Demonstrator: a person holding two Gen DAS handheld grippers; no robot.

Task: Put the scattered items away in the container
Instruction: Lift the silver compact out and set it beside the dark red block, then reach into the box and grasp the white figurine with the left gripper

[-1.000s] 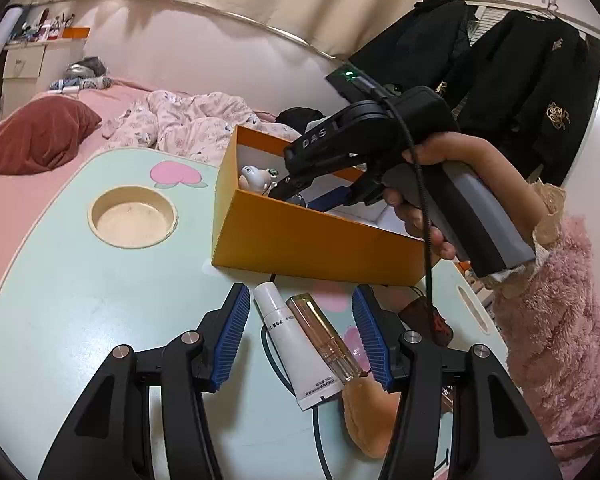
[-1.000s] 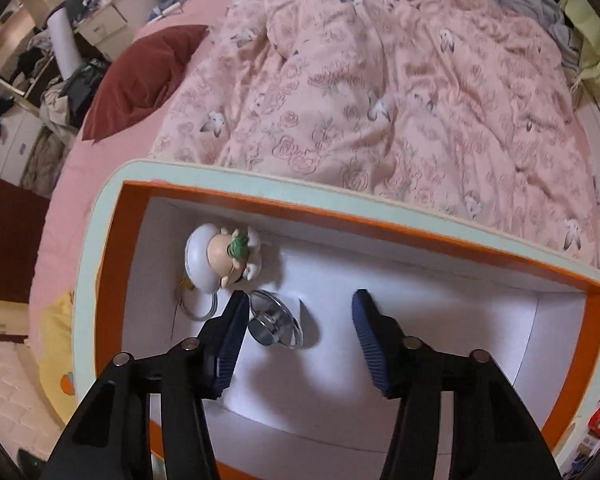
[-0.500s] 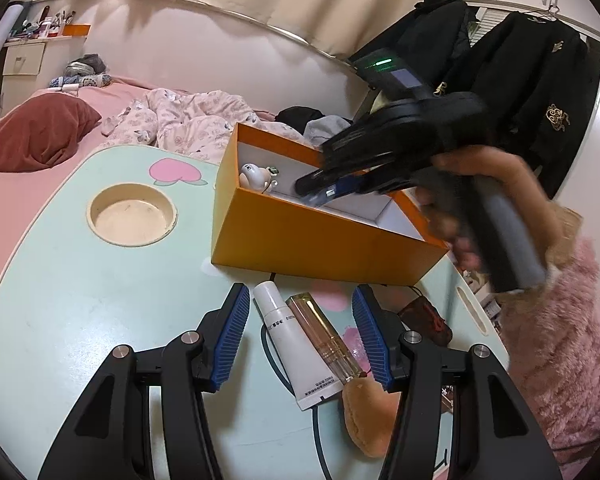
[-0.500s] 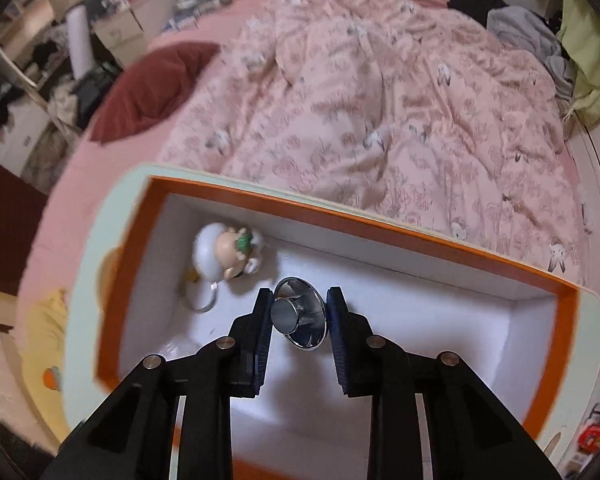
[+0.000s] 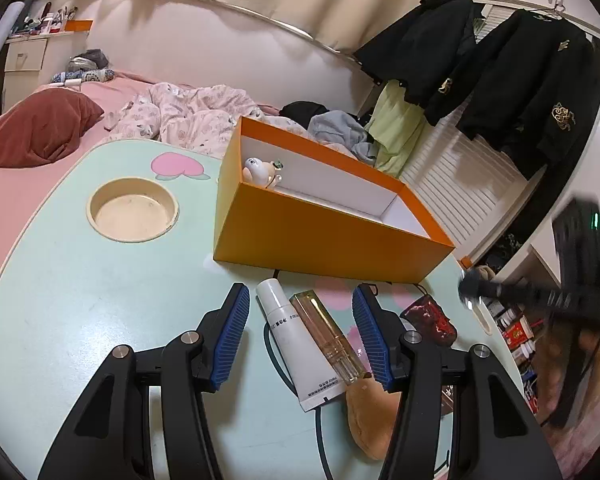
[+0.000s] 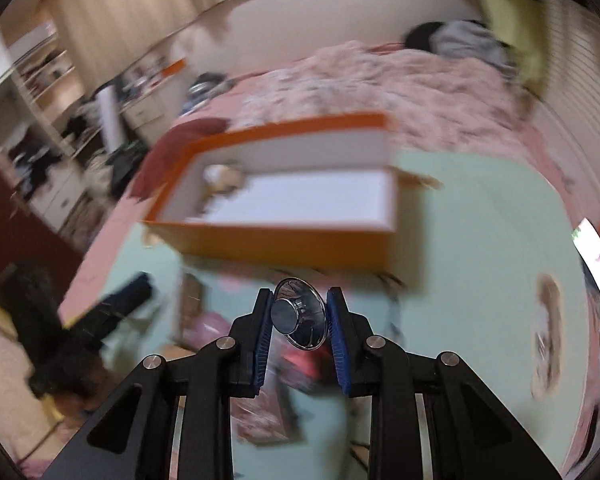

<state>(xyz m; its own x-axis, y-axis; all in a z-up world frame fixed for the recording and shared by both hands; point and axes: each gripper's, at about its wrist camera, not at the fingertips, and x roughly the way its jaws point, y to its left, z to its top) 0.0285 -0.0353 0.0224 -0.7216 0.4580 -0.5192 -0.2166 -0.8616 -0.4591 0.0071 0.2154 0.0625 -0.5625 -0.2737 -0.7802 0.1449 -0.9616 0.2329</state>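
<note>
Orange box (image 5: 324, 236) on the mint table (image 5: 80, 304), a small figurine (image 5: 260, 170) in its far-left corner. Left gripper (image 5: 300, 334) just in front of box, jaws half open around a white tube (image 5: 296, 344) and gold bottle (image 5: 326, 338), touching neither. Right gripper (image 6: 299, 326), in front of box, clamped on a shiny metal disc (image 6: 300, 314).
</note>
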